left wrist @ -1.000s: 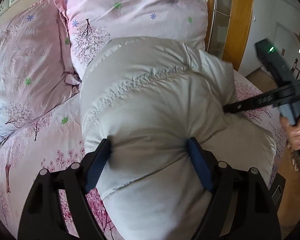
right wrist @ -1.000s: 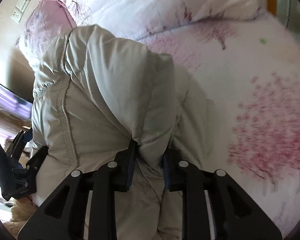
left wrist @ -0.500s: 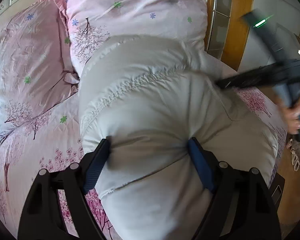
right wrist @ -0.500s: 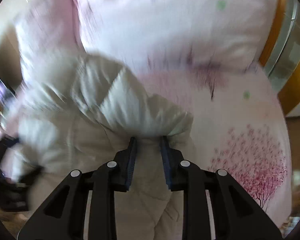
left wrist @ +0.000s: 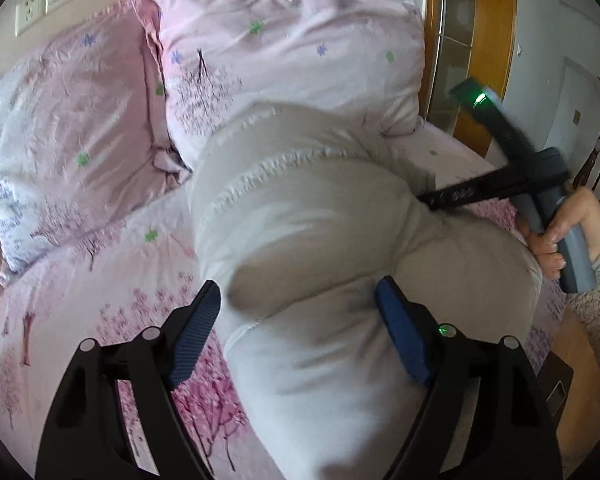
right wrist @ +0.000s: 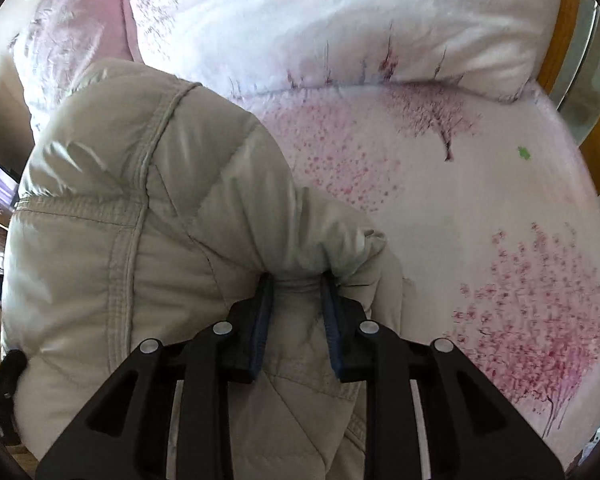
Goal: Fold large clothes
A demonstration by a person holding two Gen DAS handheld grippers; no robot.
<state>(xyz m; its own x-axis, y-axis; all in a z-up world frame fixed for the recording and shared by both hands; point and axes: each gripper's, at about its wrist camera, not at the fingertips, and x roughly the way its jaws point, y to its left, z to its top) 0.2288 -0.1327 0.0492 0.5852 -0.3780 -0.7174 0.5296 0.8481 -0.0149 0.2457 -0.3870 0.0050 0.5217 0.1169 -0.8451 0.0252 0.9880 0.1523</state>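
Observation:
A puffy off-white padded jacket (left wrist: 300, 216) lies bunched on a pink floral bed. My left gripper (left wrist: 300, 304) is wide open, its blue pads on either side of the jacket's near bulge. My right gripper (right wrist: 296, 292) is shut on a fold of the same jacket (right wrist: 148, 216), pinching the fabric between its blue pads. In the left wrist view the right gripper (left wrist: 428, 200) shows at the jacket's right side, held by a hand (left wrist: 556, 232).
Two pink floral pillows (left wrist: 284, 60) lie at the head of the bed, just behind the jacket. The bedsheet (right wrist: 480, 184) is bare to the right of the jacket. A wooden door frame (left wrist: 496, 40) stands beyond the bed's right edge.
My right gripper swung with its pinched fold of jacket, and the jacket shifted and reshaped. My left gripper stayed wide open around the near bulge, its view moving slightly.

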